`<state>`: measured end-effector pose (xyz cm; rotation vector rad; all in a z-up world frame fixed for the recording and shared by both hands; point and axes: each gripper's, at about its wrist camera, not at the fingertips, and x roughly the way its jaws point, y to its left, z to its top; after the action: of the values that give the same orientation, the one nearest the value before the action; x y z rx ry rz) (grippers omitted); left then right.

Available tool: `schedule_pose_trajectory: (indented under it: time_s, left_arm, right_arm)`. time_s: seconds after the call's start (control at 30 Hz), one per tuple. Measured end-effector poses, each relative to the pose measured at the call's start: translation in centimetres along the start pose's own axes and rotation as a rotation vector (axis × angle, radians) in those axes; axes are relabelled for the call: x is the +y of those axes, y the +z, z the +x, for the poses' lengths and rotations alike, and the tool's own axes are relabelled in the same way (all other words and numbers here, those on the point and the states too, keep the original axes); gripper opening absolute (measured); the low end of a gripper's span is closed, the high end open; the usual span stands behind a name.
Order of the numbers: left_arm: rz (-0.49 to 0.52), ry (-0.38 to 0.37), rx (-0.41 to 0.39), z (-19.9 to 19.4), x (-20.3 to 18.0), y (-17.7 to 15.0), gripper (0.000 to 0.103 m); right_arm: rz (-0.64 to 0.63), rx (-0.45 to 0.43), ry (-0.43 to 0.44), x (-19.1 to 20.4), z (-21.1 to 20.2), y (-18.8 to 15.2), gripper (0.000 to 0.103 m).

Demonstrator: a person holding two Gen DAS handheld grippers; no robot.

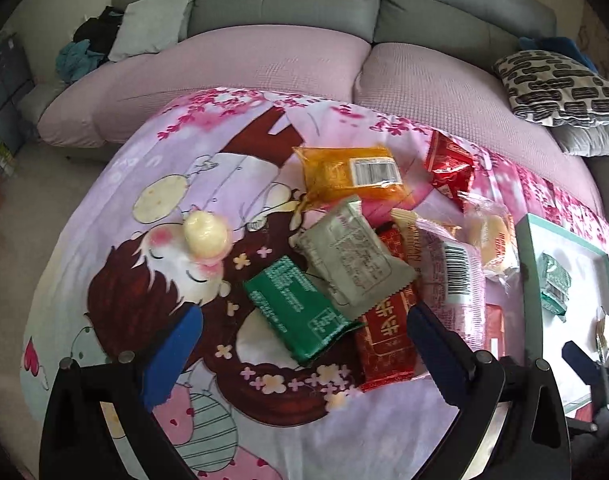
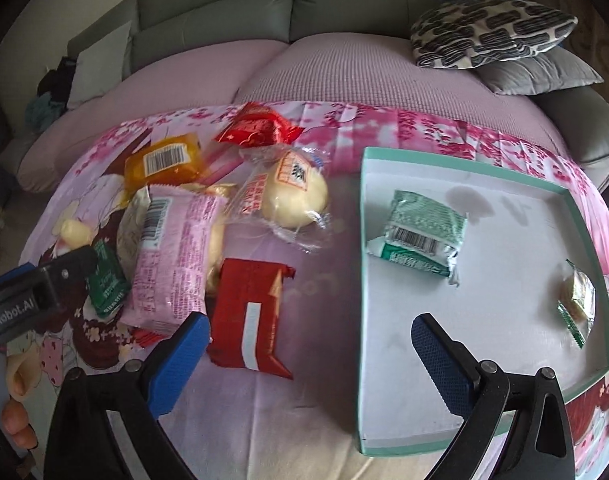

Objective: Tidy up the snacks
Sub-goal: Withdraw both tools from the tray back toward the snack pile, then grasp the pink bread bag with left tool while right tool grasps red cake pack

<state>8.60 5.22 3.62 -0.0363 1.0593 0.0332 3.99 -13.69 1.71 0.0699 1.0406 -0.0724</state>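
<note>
Home living room — sofa (image 1: 288, 4), cushions (image 2: 488, 28)

Both grippers, left gripper (image 1: 300, 344) and right gripper (image 2: 308, 348), have black frames, textured blue pads and silver screws.

A loose pile of wrapped snacks is spread on the cloth. At the far side an orange packet (image 1: 350, 174), barcode up, is seen, with a crumpled red packet (image 1: 448, 166) just to its right. A grey packet (image 1: 354, 258) is laid over a dark green packet (image 1: 298, 310) and a red bar (image 1: 386, 338). A long pink packet (image 2: 172, 256) is tilted across the heap, and a clear-wrapped bun (image 2: 294, 196) lies just beside it. A folded red packet (image 2: 250, 322) lies nearer, and a small pale sweet (image 1: 205, 234) sits apart at the left. In the teal-rimmed box (image 2: 584, 216) a green packet (image 2: 420, 234) and a small clear-wrapped snack (image 2: 576, 300) are found, well apart.
</note>
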Motion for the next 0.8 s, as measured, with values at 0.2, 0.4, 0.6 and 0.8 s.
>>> schedule_pose_trajectory:
  time_s: [0.2,0.4,0.6,0.8]
  left_arm:
    - [0.014,-0.023,0.013,0.7,-0.6,0.0,0.102]
    - [0.016,-0.044,0.014,1.0,-1.1,0.1,0.102]
    - [0.032,-0.086,-0.006,0.6,-2.3,0.4,0.102]
    - [0.063,-0.099,-0.007,0.5,-3.6,0.3,0.102]
  right_arm:
    - [-0.048,0.007,-0.019,1.4,0.9,0.0,0.094]
    - [-0.08,0.011,-0.041,2.2,1.9,0.0,0.092]
    - [-0.093,-0.024,-0.052,2.5,1.5,0.1,0.082]
    - [-0.114,-0.009,-0.001,3.1,1.9,0.1,0.071]
